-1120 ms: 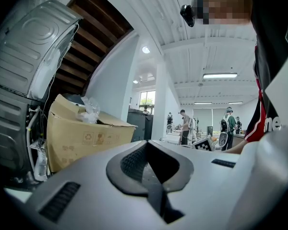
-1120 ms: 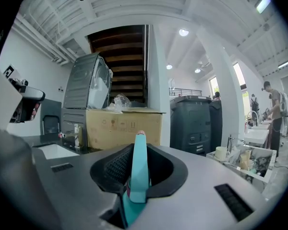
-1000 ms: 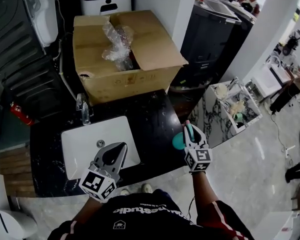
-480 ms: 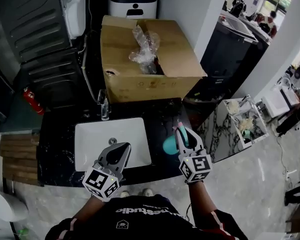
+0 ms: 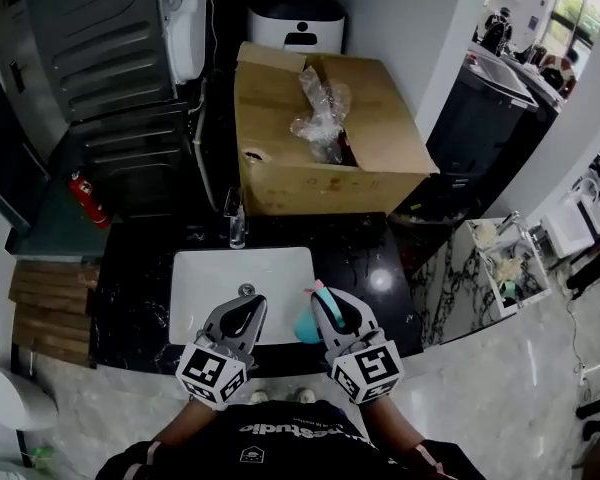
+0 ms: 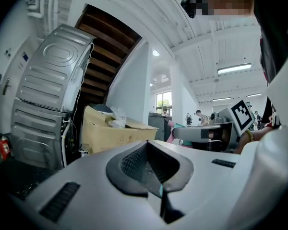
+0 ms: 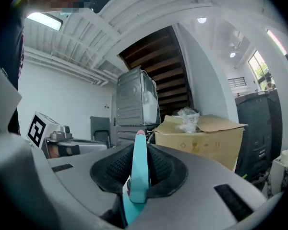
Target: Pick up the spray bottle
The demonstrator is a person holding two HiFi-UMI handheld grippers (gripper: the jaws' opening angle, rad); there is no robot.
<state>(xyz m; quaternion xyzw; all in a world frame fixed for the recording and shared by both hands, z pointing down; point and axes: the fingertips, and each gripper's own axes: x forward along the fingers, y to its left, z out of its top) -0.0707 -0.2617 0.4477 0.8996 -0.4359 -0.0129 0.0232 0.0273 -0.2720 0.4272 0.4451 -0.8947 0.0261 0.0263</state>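
The spray bottle (image 5: 304, 324) is teal with a pink nozzle tip. My right gripper (image 5: 325, 298) is shut on it and holds it level, above the sink's right front corner. In the right gripper view the bottle's teal head (image 7: 138, 172) stands upright between the ribbed pads. My left gripper (image 5: 246, 306) hangs close beside it on the left, over the sink's front edge. It is shut, with nothing between its fingers. The left gripper view shows its pads (image 6: 134, 161) together, and the right gripper (image 6: 201, 132) with the bottle off to the right.
A white sink (image 5: 205, 273) with a faucet (image 5: 237, 223) is set in a black countertop (image 5: 365, 253). Behind it stands an open cardboard box (image 5: 380, 138) with a plastic bag (image 5: 320, 108) inside. A grey appliance (image 5: 90, 28) and a red fire extinguisher (image 5: 88, 194) are at the left.
My right gripper has carried the spray bottle left from the counter's right end to the sink, close beside the left gripper. The left gripper shifted slightly, still shut.
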